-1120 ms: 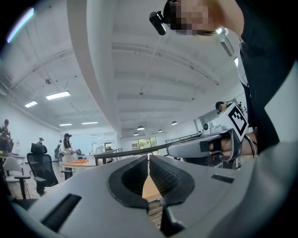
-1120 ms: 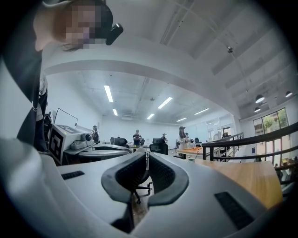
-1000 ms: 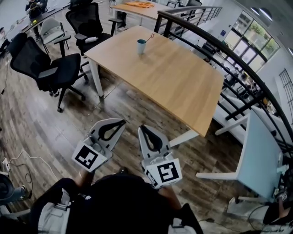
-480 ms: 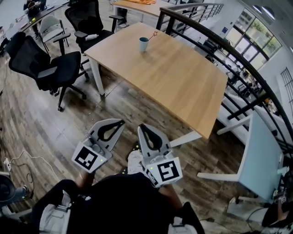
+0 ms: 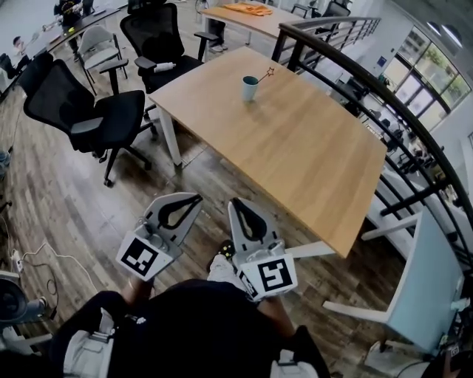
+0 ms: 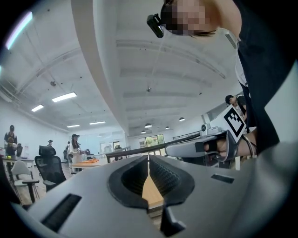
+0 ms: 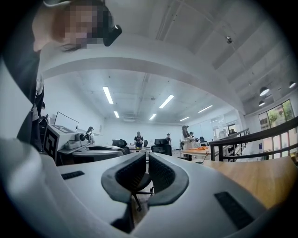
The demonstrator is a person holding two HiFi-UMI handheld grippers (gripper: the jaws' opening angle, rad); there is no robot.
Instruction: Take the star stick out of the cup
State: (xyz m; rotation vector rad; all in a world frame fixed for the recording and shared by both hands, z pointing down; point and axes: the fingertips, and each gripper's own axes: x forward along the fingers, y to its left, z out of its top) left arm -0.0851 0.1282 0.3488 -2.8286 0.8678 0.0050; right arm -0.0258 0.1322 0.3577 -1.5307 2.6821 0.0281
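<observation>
Left gripper (image 6: 149, 159): jaws closed tip to tip, empty.
Right gripper (image 7: 146, 155): likewise together, holding nothing.
Cup (image 5: 250, 88): upright on the far part of the table (image 5: 318, 155), well apart from both grippers.
Star stick (image 5: 264, 74): in the cup, leaning right.
Advice: get close, open one gripper, pinch the exposed shaft, and lift along its lean.

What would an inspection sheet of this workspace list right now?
Surface: wooden table, holding only the cup.
Job's things: cup upright near the far edge; star stick in it, leaning right.
Clutter: nothing seen on this table; orange item on the far table.
Grippers: left gripper and right gripper both shut, empty, over the floor short of the table.
Cables: white cable on the floor, left.
Surroundings: black office chairs, dark railing.
</observation>
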